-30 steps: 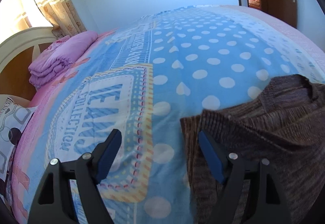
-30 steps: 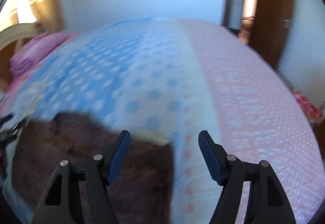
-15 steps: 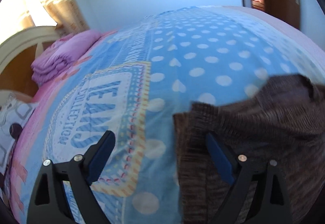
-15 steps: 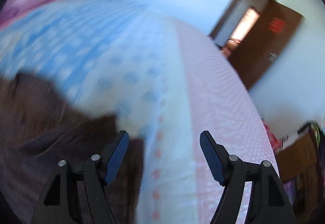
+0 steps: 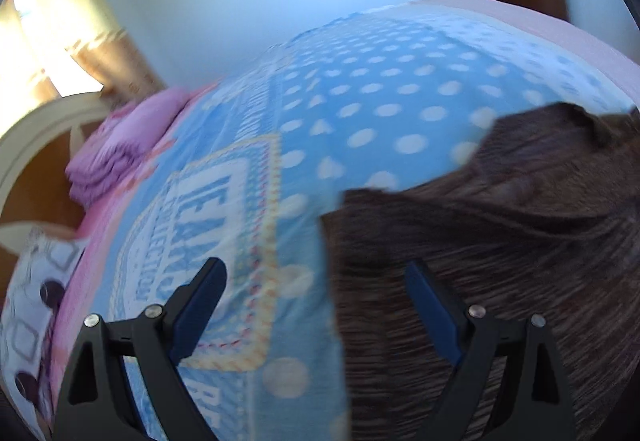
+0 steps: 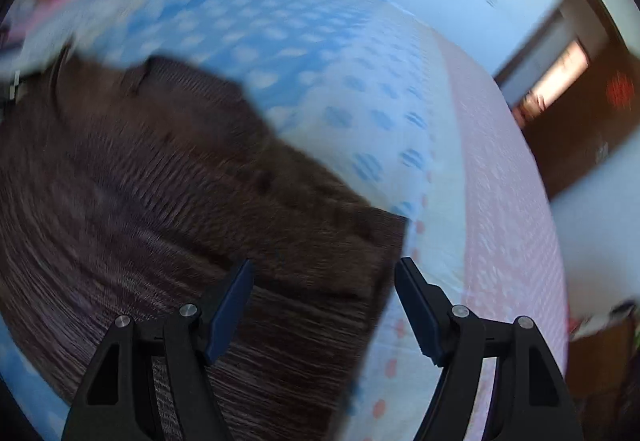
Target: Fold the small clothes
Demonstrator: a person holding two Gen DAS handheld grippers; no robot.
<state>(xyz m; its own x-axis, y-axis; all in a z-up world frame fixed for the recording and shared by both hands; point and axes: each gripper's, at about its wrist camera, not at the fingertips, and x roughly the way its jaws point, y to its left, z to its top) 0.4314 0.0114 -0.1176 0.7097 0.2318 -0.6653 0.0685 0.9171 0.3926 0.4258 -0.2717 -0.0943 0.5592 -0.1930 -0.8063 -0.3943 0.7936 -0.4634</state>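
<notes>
Both the left gripper (image 5: 314,281) and the right gripper (image 6: 324,277) have 2 black triangular-cutout arms, dark blue finger pads (image 5: 200,305), and 2 silver screws per arm.

A wide bed covered by a blue bedspread with white polka dots and a large lettered emblem (image 5: 360,113) carried everything; its far side was pale pink (image 6: 500,201). A brown ribbed knit garment (image 5: 520,241) lay spread flat on it. A folded lilac blanket (image 5: 120,145) rested near the cream headboard (image 5: 36,133), beside a patterned pillow (image 5: 28,281).
</notes>
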